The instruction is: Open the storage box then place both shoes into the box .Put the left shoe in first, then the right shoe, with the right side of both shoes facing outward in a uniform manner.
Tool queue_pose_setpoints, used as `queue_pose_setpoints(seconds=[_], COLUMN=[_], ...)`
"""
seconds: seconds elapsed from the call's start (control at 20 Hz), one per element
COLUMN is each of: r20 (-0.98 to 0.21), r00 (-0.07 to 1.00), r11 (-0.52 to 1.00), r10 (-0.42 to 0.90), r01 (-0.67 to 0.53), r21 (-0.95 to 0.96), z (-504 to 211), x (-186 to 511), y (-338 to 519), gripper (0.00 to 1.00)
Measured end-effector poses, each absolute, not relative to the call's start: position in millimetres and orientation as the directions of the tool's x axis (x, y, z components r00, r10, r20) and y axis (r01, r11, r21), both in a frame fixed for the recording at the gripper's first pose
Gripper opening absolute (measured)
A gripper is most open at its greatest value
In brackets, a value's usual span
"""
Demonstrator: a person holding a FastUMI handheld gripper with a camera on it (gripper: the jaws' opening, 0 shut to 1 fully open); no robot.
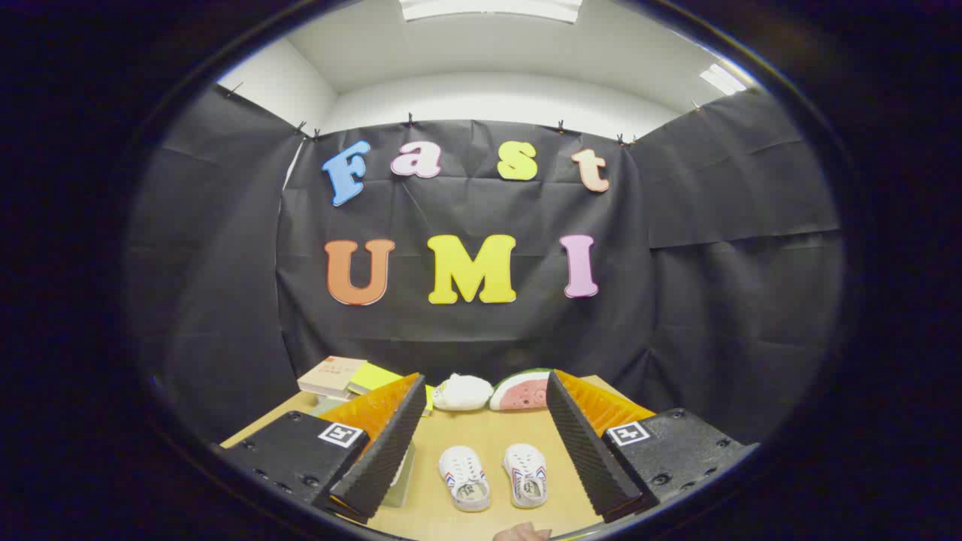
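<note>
Two small white shoes with striped sides stand side by side on the wooden table (481, 428), toes pointing away: the left one (464, 476) and the right one (525, 473). They lie low between my two fingers. My gripper (485, 391) is open, held well above the table, with nothing between its fingers. A pale greenish box edge (403, 475) shows just behind the left finger (387, 443), mostly hidden by it.
At the table's far edge lie a stack of books (331, 376), a yellow pad (372, 378), a white plush toy (462, 392) and a watermelon-slice cushion (522, 391). A bit of a hand (522, 533) shows near the table's front.
</note>
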State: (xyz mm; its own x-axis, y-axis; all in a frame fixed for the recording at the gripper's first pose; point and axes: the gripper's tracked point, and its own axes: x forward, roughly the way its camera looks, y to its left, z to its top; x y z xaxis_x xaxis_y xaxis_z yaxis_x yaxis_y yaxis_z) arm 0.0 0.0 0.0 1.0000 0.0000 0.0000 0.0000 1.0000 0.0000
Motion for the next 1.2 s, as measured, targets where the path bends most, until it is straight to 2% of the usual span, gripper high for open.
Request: queue_pose_setpoints(seconds=[0.65,0.95,1.2], r20=[0.016,-0.102,-0.306], r00=[1.000,0.995,0.945], r11=[0.999,1.000,0.989], r10=[-0.013,-0.001,0.112], r01=[0.013,0.001,-0.076], r21=[-0.039,-0.001,0.129], z=[18.8,-12.2,-77.1], x=[-3.9,20.1,65.0], y=[20.5,17.3,25.1], gripper=[1.00,1.00,1.00])
